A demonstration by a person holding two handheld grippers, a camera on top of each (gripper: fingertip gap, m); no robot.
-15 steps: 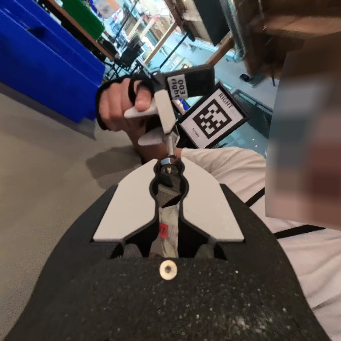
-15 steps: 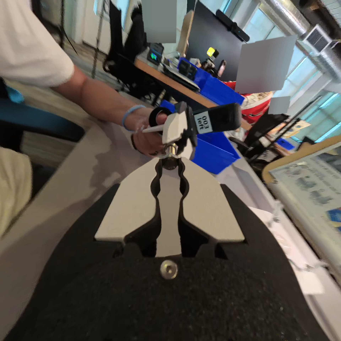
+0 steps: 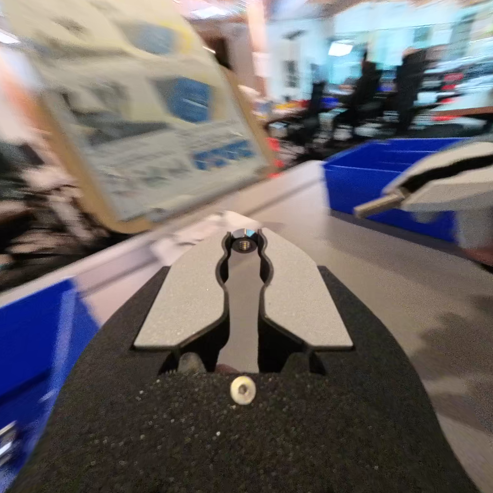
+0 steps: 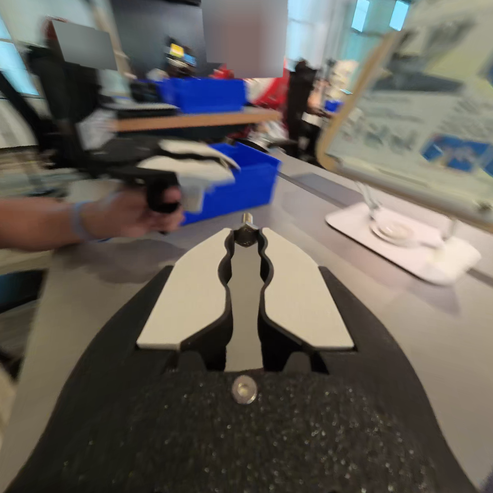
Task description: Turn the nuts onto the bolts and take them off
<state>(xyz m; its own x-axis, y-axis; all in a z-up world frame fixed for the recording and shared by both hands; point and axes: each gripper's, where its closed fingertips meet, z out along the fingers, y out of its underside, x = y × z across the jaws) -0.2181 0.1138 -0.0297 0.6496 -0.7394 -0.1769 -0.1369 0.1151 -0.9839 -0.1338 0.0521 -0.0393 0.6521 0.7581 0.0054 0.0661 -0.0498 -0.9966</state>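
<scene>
The left tongs (image 3: 244, 241) are pinching a shiny nut (image 3: 242, 241) at their tips. The right tongs (image 4: 246, 234) are gripping a bolt (image 4: 245, 231) by its head. They are apart, so I think the nut is off. Next, both need lining up. The blue bin (image 4: 246, 178), mid-frame on the worktop (image 4: 373, 306), is hiding its inside.

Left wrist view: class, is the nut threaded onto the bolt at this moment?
No: the nut sits alone between the left gripper tips, its threaded hole empty.
</scene>
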